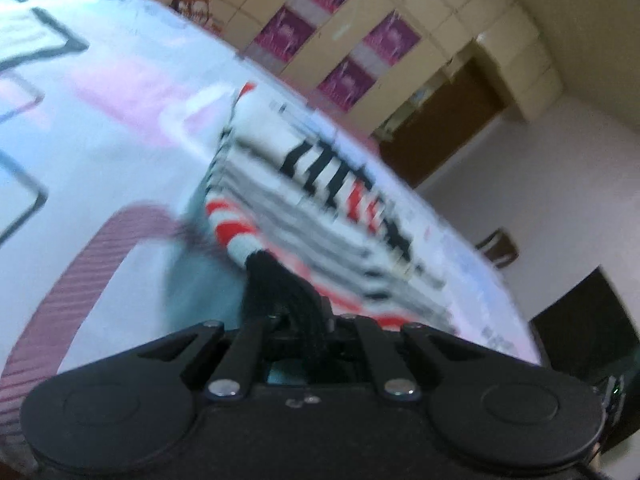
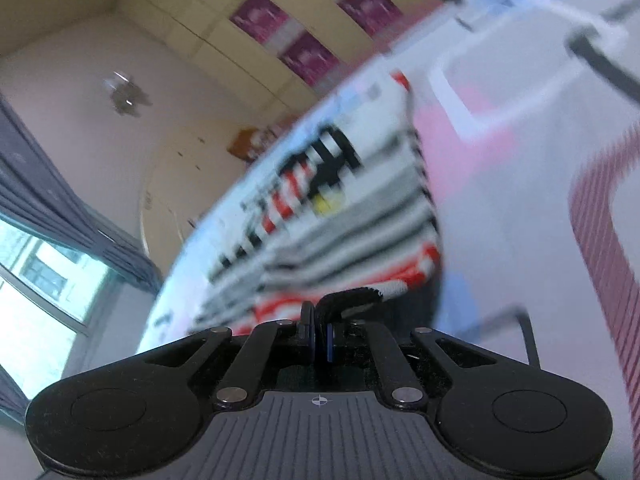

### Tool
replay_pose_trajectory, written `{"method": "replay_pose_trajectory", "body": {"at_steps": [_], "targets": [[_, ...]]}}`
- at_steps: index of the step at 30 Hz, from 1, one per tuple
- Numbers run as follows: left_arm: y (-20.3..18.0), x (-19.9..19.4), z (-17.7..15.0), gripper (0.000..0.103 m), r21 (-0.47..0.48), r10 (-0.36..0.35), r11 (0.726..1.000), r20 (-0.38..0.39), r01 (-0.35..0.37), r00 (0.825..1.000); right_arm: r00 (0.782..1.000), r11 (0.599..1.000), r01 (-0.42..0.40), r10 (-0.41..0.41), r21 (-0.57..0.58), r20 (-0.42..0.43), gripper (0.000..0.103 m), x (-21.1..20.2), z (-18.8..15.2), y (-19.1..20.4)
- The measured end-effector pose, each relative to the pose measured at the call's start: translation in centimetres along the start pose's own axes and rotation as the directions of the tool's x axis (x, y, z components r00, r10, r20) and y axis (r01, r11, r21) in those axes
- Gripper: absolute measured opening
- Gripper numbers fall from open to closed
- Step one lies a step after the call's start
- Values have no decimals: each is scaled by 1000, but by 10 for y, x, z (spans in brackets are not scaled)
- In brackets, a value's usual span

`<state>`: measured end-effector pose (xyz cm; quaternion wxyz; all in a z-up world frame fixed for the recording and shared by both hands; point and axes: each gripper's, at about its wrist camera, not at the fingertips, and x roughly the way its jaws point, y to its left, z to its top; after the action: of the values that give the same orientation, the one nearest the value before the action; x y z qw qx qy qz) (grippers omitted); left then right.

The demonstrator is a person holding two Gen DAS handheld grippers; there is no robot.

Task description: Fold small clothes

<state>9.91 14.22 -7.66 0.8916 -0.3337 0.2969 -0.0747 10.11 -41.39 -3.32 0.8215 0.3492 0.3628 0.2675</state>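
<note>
1. The bed (image 1: 120, 128), spread with a white cover printed in pink and maroon shapes, carries the work; both views are motion-blurred, so fine detail is uncertain.
2. The striped garment (image 1: 320, 200), grey and white with red bands and black lettering, lies flat near the bed's far edge, its near hem raised.
3. The left gripper (image 1: 296, 316) has its jaws closed on a black cuff (image 1: 264, 264) at the garment's near left corner.
4. The right gripper (image 2: 320, 332) has its jaws pinched together on the black trim (image 2: 352, 298) at the near right corner.
5. The step in hand looks like the first fold: both near corners are gripped and raised.
6. Next, carry both corners evenly toward the far edge, keeping the hem taut, then lay it down square.
</note>
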Motion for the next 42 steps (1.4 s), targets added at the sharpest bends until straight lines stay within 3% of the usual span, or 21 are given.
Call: {"method": "replay_pose_trajectory", "body": {"at_steps": [8, 13, 17, 20, 24, 31, 32, 33, 34, 35, 36, 37, 39, 42], "targets": [[-54, 21, 82, 4, 43, -106, 994, 153, 100, 983, 985, 994, -43, 59, -101, 161, 4, 17, 78, 52], [-70, 59, 145, 4, 59, -117, 992, 178, 108, 977, 974, 994, -53, 72, -90, 216, 4, 46, 142, 73], [-62, 114, 179, 4, 65, -68, 996, 123, 60, 990, 981, 997, -15, 30, -81, 192, 4, 98, 187, 73], [-36, 170, 189, 4, 52, 18, 998, 11, -19, 1000, 990, 998, 38, -32, -44, 136, 4, 151, 202, 52], [-2, 234, 191, 4, 32, 105, 994, -141, -102, 984, 989, 990, 142, -142, 17, 33, 4, 212, 199, 9], [6, 266, 219, 5, 8, 64, 998, -150, -64, 987, 989, 986, 145, -147, 84, 24, 4, 239, 223, -13], [9, 273, 221, 8, 10, 51, 999, -157, -51, 986, 986, 983, 164, -166, 82, 20, 5, 247, 229, -14], [12, 280, 223, 25, 3, 27, 1000, -161, -27, 987, 984, 982, 174, -176, 76, 24, 5, 253, 231, -15], [17, 286, 225, 37, -22, -15, 1000, -152, 11, 988, 983, 982, 175, -178, 64, 39, 8, 259, 234, -17], [22, 289, 226, 68, -45, -27, 999, -130, 22, 991, 979, 978, 194, -198, 78, 53, 33, 263, 238, -21], [24, 289, 226, 84, -59, -9, 998, -105, 3, 994, 968, 969, 222, -232, 110, 92, 51, 260, 240, -25], [25, 285, 228, 85, -61, 1, 998, -74, -5, 997, 954, 965, 231, -250, 127, 164, 69, 252, 240, -27], [27, 281, 230, 84, -31, -21, 999, -56, 20, 998, 952, 969, 214, -236, 128, 197, 69, 242, 241, -31], [24, 286, 230, 73, 93, 44, 995, -122, -33, 992, 959, 973, 230, -233, 37, 162, 69, 240, 237, -31]]}}
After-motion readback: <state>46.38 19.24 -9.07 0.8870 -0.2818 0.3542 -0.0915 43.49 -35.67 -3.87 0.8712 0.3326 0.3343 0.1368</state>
